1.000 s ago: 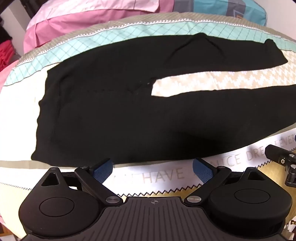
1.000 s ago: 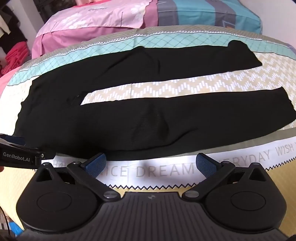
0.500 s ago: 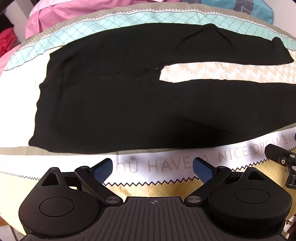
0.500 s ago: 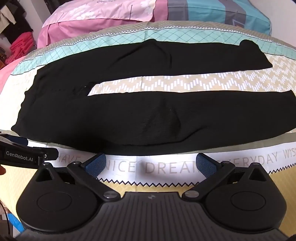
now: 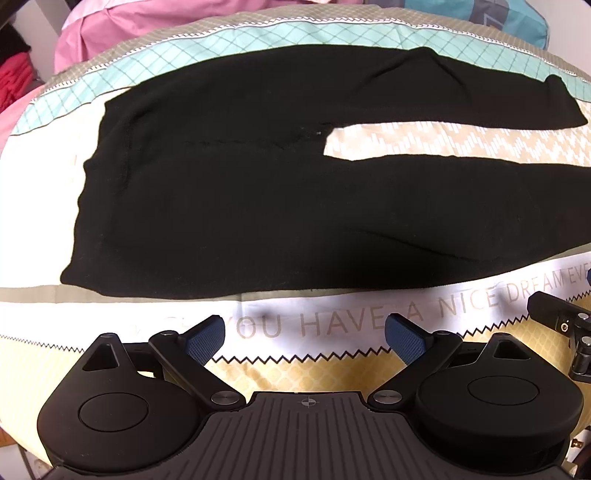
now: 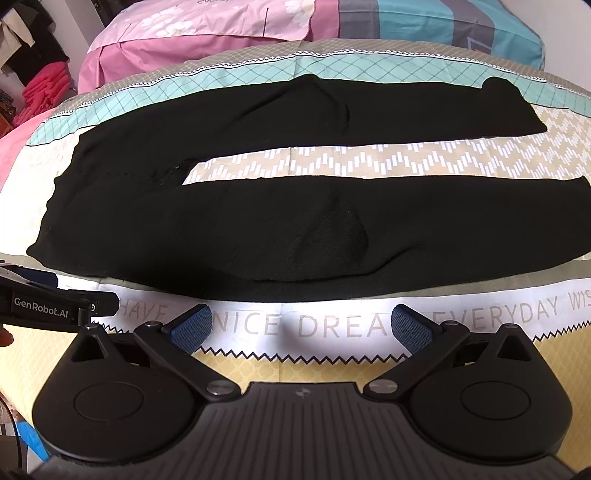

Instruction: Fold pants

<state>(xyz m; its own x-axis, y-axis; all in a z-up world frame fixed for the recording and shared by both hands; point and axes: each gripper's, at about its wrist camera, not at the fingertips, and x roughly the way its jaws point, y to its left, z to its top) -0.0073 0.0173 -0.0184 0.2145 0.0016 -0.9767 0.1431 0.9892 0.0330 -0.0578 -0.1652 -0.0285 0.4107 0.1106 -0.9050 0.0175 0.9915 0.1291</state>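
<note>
A pair of black pants [image 5: 258, 206] lies spread flat on a bed [image 5: 332, 369] covered with a patterned quilt of teal, beige and yellow bands. The waistband sits toward the left and the two legs run off to the right, parted by a strip of zigzag-patterned quilt between them. The near leg shows a soft bulge along its lower edge in the right wrist view.

The left hand-held gripper [image 5: 304, 332] hovers over a white band printed with grey lettering, just short of the near edge of the pants; its blue-padded fingers [image 5: 205, 338] are spread wide and hold nothing. The right hand-held gripper [image 6: 303, 328] is likewise released, its fingers apart over the same lettered band, near the pants but not touching them. Each gripper appears at the edge of the other's view. Pink and striped pillows [image 6: 221, 33] lie beyond the pants.
</note>
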